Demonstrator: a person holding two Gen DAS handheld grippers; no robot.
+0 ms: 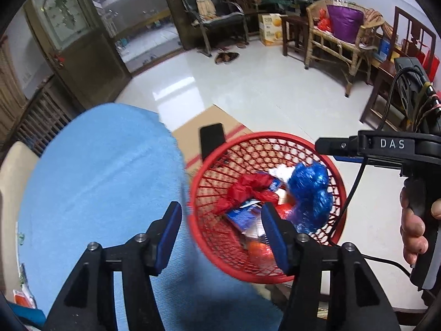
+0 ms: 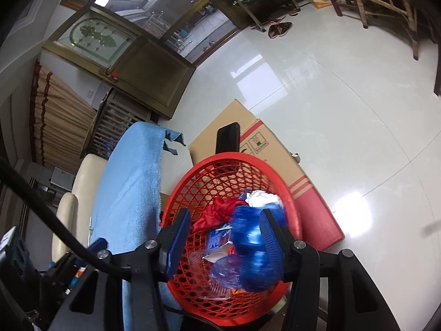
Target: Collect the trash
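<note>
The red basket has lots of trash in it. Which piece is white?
The crumpled white paper wad at the far side of the red mesh basket; the others are red, blue or orange.

The white letters "DAS" stand on the black body of the right gripper (image 1: 391,144), seen in the left wrist view above and to the right of the red basket (image 1: 340,190). Just behind that basket, the cardboard box (image 2: 278,149) bears printed handling symbols; its other print is too small to read
</note>
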